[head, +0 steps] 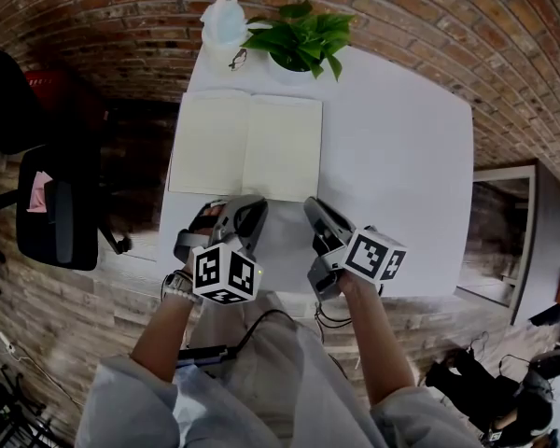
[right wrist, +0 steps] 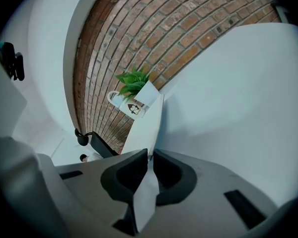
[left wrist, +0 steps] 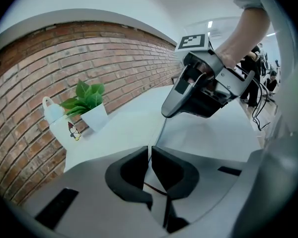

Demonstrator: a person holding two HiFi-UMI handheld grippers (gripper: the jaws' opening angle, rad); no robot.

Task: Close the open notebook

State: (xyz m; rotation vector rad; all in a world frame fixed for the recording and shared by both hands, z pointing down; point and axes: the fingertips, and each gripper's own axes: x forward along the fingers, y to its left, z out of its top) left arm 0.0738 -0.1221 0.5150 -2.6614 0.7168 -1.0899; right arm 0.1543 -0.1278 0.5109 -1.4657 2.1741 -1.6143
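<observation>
Notebook (head: 245,146) flat-looking from overhead; page edge (right wrist: 147,195) clamped in left gripper (left wrist: 150,149) and right gripper (right wrist: 150,153), plain only close-up.

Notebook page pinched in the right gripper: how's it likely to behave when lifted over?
Probably floppy: the page shows as one thin sheet in the right gripper, so expect bending, not a stiff swing. Likely light for its size. Held at its near edge, it may crease or tear if yanked.
</observation>
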